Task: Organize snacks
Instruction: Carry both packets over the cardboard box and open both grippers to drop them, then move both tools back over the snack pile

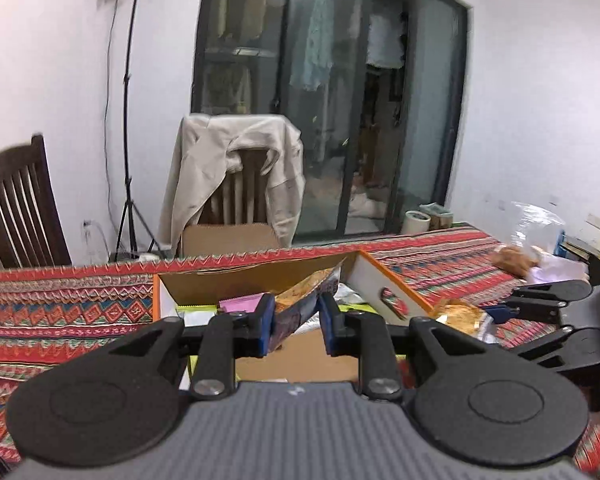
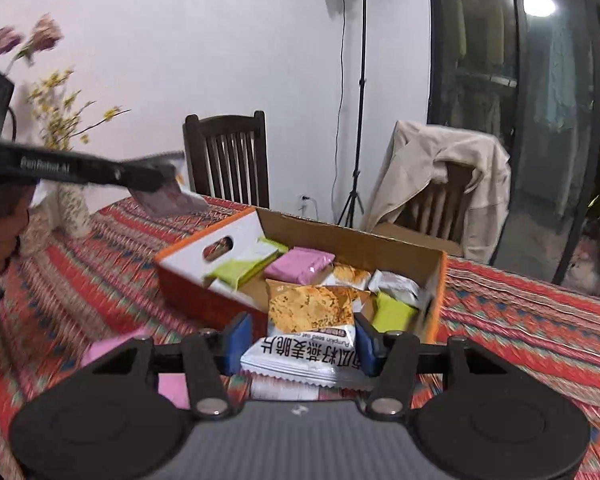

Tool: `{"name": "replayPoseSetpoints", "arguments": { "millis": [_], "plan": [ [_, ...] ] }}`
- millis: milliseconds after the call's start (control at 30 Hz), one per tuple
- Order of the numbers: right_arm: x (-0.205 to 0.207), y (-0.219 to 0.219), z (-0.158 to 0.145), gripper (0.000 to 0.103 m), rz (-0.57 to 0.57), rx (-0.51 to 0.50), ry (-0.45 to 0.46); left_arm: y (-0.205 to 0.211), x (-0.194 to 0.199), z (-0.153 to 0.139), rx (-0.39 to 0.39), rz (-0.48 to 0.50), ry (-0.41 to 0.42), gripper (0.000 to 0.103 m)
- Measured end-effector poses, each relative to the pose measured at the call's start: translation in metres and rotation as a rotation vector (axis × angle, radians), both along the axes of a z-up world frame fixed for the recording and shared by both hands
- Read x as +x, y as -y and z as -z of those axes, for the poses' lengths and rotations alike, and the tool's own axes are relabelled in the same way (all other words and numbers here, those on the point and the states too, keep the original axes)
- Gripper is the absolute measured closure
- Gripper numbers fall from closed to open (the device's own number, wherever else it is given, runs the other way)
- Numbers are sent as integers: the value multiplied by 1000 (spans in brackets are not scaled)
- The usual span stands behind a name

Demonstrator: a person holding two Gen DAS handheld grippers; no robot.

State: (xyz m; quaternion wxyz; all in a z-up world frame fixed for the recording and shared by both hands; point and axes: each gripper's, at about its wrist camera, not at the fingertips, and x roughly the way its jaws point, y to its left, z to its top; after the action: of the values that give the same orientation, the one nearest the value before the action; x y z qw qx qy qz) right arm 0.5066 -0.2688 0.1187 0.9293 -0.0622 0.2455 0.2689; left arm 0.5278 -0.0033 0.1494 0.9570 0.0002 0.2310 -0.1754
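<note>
Seen from the left wrist, the left gripper (image 1: 296, 322) has its blue pads closed on a dark purple-and-orange snack packet (image 1: 300, 304), which stands on edge between the jaws; its lower end is hidden behind the gripper body, and its print is too blurred to read. Just beyond the jaws sits the open cardboard box (image 1: 384, 280) with an orange rim and a handle slot in its right wall; a pink packet (image 1: 242, 303) and a green one show to the left of the left jaw, and the rest of the contents are cut off by the fingers. To the right of the jaws, outside the box, the right gripper (image 1: 500, 312) enters from the frame edge with a golden wrapper at its tips, though the grip itself is hard to make out from here. Farther right a clear plastic bag (image 1: 536, 224) on the patterned tablecloth (image 1: 60, 312) is smeared by motion. In the right wrist view, a blurred purple packet hangs from the left gripper's tip well to the left of the jaws. The right gripper's pads clamp the sides of a pumpkin seed oat crisp packet (image 2: 310, 320), white at the near end and orange beyond, reaching forward over the box's near edge. Pink, green and white packets lie inside the box ahead of the jaws. A pink packet (image 2: 172, 388) lies under the left finger, mostly hidden.
</note>
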Motion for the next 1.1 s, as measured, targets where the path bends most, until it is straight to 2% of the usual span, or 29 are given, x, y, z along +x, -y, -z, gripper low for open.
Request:
{"name": "replayPoseSetpoints", "arguments": {
  "millis": [100, 200, 300, 367, 433, 467, 500, 600, 667, 767, 967, 1000, 1067, 1100],
  "plan": [
    [58, -18, 8, 50, 17, -19, -54, 5, 42, 14, -4, -20, -61, 79],
    [104, -35, 23, 50, 34, -70, -110, 13, 77, 34, 31, -32, -95, 79],
    [145, -46, 43, 50, 73, -121, -150, 16, 100, 54, 87, 16, -87, 78],
    [168, -48, 56, 50, 100, -111, -196, 16, 109, 68, 103, 39, -114, 78],
    [182, -46, 67, 49, 122, -80, -242, 17, 112, 80, 122, 49, -123, 72],
    [185, -44, 71, 49, 128, -64, -248, 16, 111, 85, 134, 41, -121, 62],
    [186, -42, 73, 49, 132, -49, -251, 15, 110, 90, 140, 37, -118, 58],
    [181, -38, 72, 38, 127, -18, -238, 13, 109, 95, 145, 24, -141, 58],
    [177, -38, 70, 38, 129, -21, -224, 8, 106, 90, 127, 11, -143, 58],
    [167, -35, 61, 38, 129, -12, -189, 3, 95, 78, 116, -7, -114, 51],
    [116, -18, 20, 38, 108, -7, -69, -6, 48, 45, 111, -34, -51, 42],
    [107, -15, 14, 37, 107, -5, -54, -7, 38, 40, 109, -35, -38, 38],
    [84, -5, -1, 34, 105, 12, -22, -9, 18, 30, 102, -40, -21, 33],
    [74, 0, -6, 28, 102, 18, -13, -10, 6, 25, 101, -38, -11, 33]
  ]
}}
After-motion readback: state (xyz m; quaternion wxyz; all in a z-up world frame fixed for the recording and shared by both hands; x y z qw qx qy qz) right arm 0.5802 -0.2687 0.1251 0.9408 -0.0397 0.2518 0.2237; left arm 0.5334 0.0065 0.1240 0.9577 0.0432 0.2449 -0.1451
